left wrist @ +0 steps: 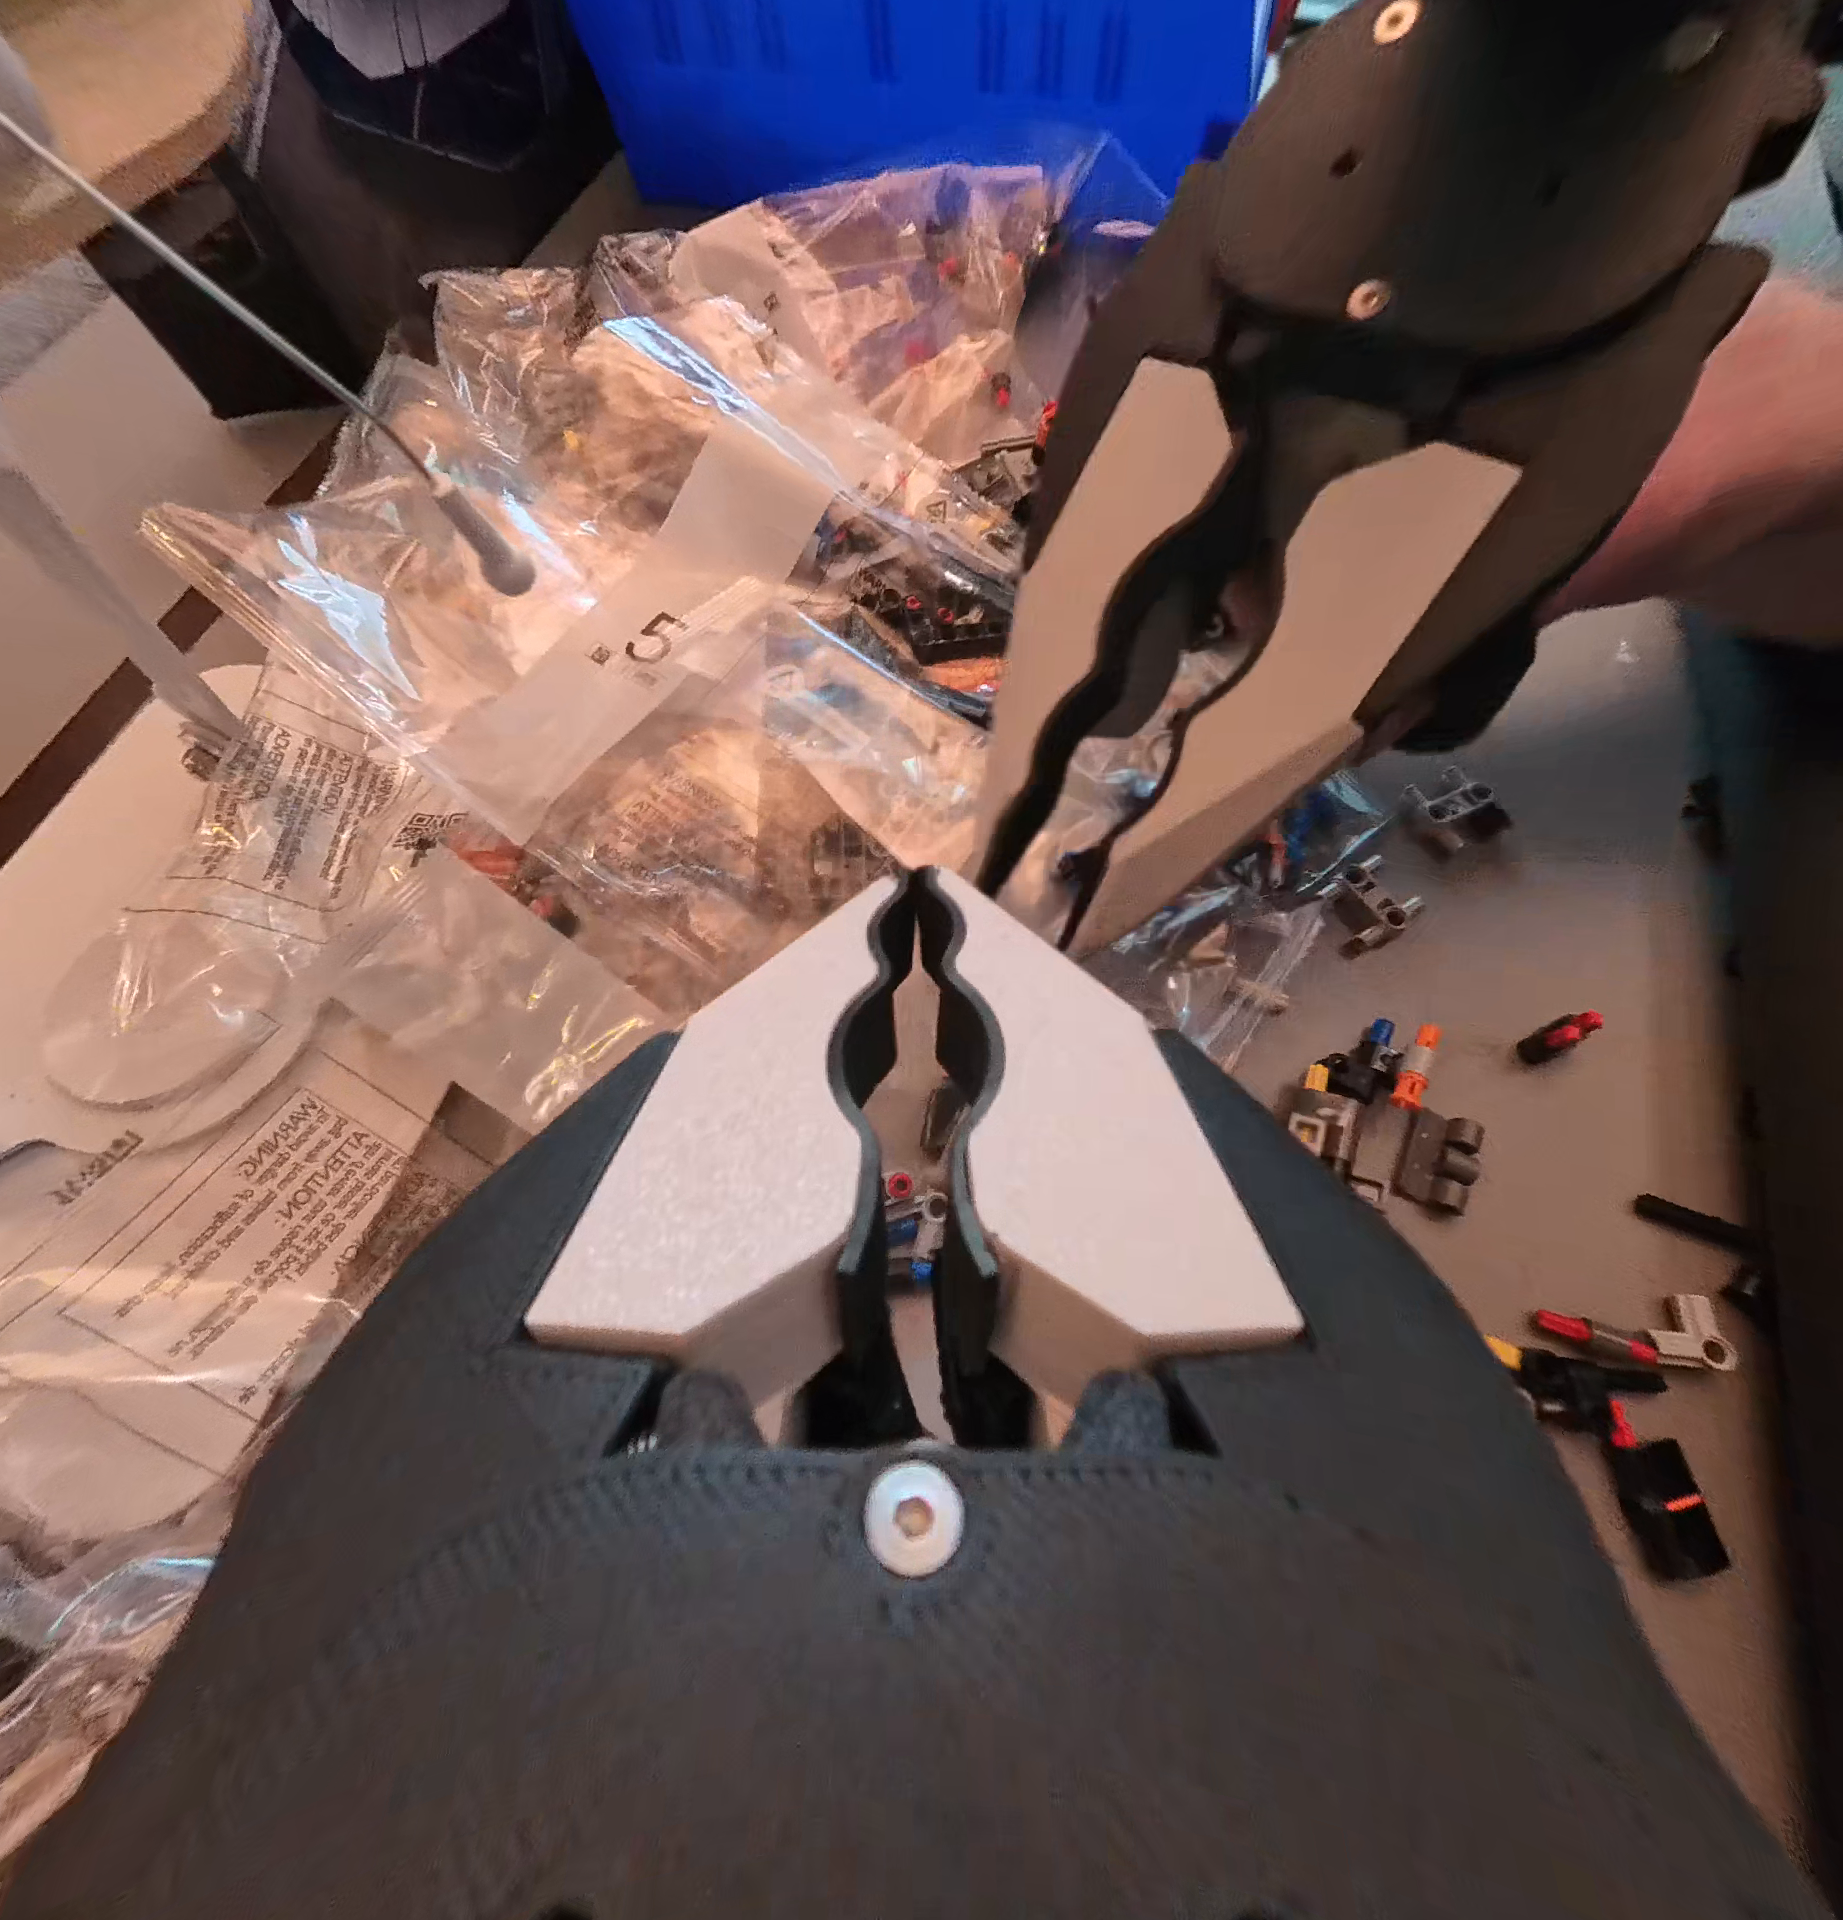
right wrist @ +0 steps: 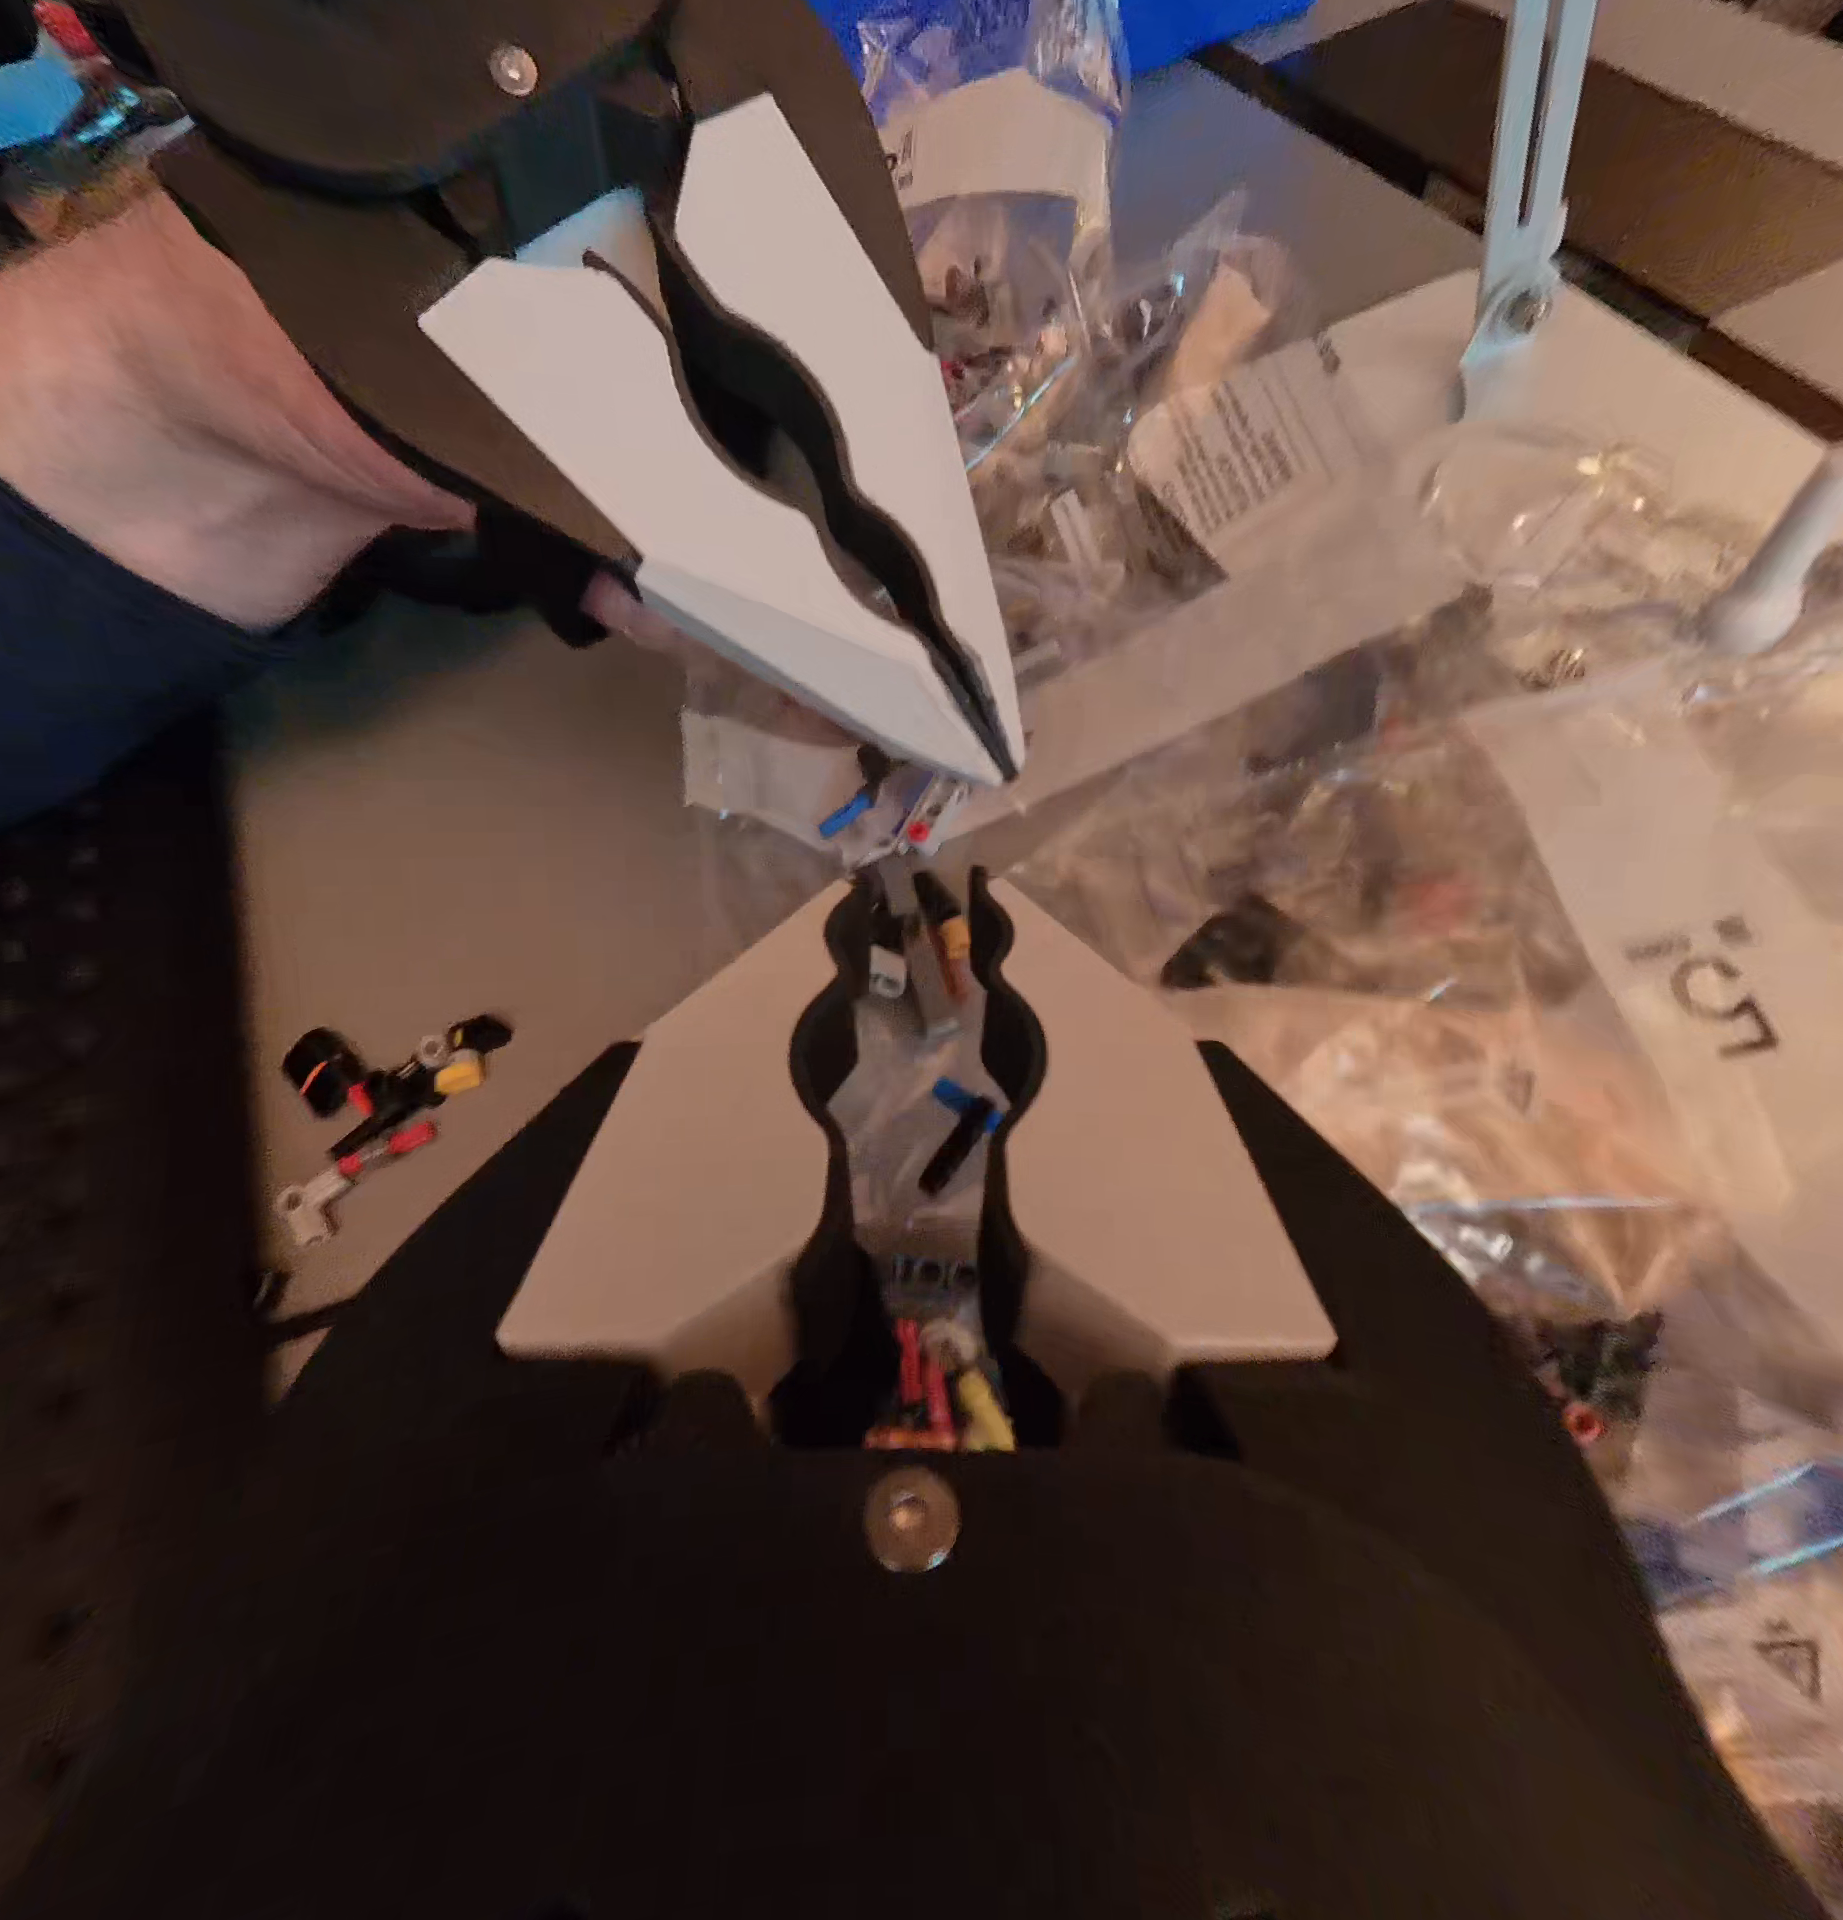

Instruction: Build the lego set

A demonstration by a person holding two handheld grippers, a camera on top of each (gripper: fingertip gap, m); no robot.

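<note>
Lego bags [left wrist: 543, 644] crowd left, bare table [left wrist: 1582, 977] right

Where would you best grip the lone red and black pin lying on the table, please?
Across the middle of the red and black pin, from straight above: it lies flat on the table, clear of other pieces, both long sides free.

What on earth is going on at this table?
A person is building a Lego set with two hand-held grippers. The left gripper is shut, its tips at a small clear bag of pieces; whether it grips the bag is unclear. The right gripper is open beside it. Loose pieces lie on the table alongside sealed bags.
</note>
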